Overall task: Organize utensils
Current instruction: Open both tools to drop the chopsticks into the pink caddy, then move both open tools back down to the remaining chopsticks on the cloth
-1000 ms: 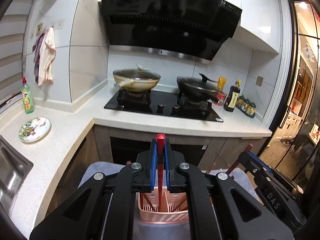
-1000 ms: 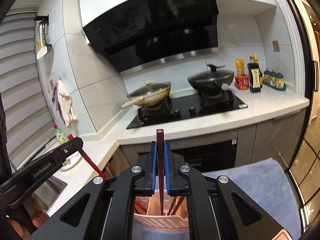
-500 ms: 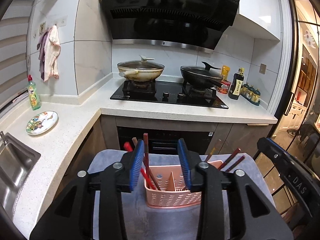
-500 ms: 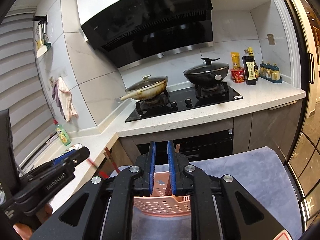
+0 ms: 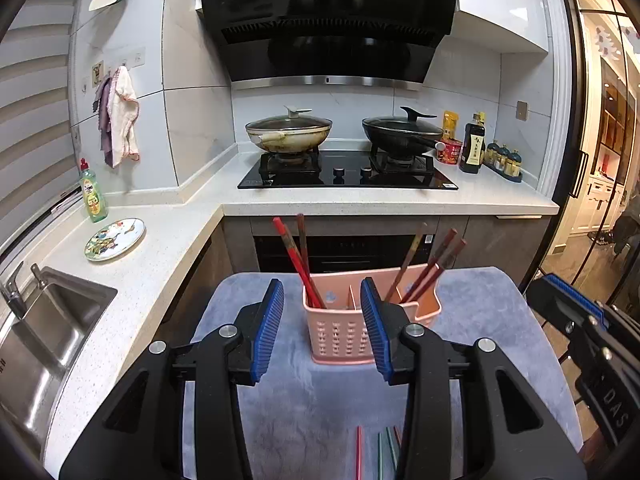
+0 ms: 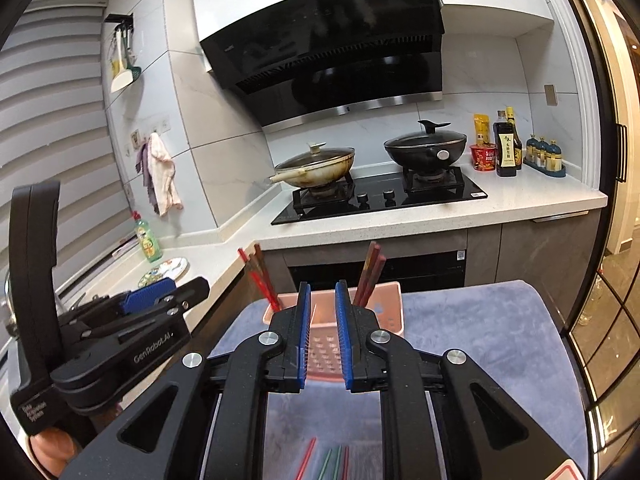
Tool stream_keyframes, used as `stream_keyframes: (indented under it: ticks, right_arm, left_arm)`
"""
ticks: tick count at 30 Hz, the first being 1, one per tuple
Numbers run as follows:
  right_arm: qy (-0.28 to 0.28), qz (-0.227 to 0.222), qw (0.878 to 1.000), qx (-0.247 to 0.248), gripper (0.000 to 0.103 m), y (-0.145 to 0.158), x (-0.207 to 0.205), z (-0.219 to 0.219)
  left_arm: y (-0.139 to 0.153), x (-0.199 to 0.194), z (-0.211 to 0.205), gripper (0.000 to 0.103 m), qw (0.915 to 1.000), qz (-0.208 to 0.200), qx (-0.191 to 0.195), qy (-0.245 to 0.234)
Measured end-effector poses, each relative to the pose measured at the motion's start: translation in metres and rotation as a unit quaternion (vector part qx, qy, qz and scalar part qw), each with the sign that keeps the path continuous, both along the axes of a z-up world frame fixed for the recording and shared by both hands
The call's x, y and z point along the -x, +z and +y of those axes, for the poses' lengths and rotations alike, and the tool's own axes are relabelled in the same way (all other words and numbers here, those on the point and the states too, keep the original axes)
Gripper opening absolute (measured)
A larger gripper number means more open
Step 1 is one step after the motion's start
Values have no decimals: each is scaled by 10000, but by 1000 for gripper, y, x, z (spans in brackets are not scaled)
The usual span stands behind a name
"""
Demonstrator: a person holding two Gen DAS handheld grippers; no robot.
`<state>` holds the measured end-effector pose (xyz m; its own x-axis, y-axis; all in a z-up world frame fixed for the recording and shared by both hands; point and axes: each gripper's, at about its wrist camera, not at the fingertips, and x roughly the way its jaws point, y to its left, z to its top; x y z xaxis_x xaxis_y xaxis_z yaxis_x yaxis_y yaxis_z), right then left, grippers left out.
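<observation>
4 loose chopsticks (image 5: 359, 452) are counted on the mat (image 5: 480, 320) at the near edge: 2 red, 2 green. These are judged to be the work outstanding.

2 grippers are noted just beyond. The left gripper (image 5: 320, 292) is seen with its jaws opening and nothing between them. The right gripper (image 6: 322, 286) is seen parted by a narrow gap, also empty. 1 second ago each was clamped on 1 chopstick above the caddy (image 5: 340, 336); both sticks have since been released into it and both grippers drawn back. That pair is therefore taken as stowed.

1 pink caddy is found upright on the mat, ahead of both grippers and touched by neither. 2 sticks (image 5: 296, 256) are counted in its left end, and at least 3 (image 5: 440, 256) in its right; overlap prevents a firmer count.

2 lidded pans (image 5: 289, 132) are recorded on the hob beyond.
</observation>
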<state>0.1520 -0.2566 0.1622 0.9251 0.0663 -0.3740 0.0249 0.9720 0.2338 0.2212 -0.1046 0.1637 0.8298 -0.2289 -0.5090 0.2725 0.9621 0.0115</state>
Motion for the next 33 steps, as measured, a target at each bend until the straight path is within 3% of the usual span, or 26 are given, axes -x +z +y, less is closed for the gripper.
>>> stream_keyframes:
  ticks: [7,18,33]
  right_arm:
    - [81,218,9997,103,14,-23,48,15]
    - [140,923,9955,154,14,-84,118,28]
    - [241,1846,9825,93,14,-166,157,45]
  left_arm:
    - [-17,38,12,38,9998,168,-118,-2]
    - [-73,101,27,38,9971,699,-262,-133]
    - [-154,150,39,38,9876,1478,-436,-289]
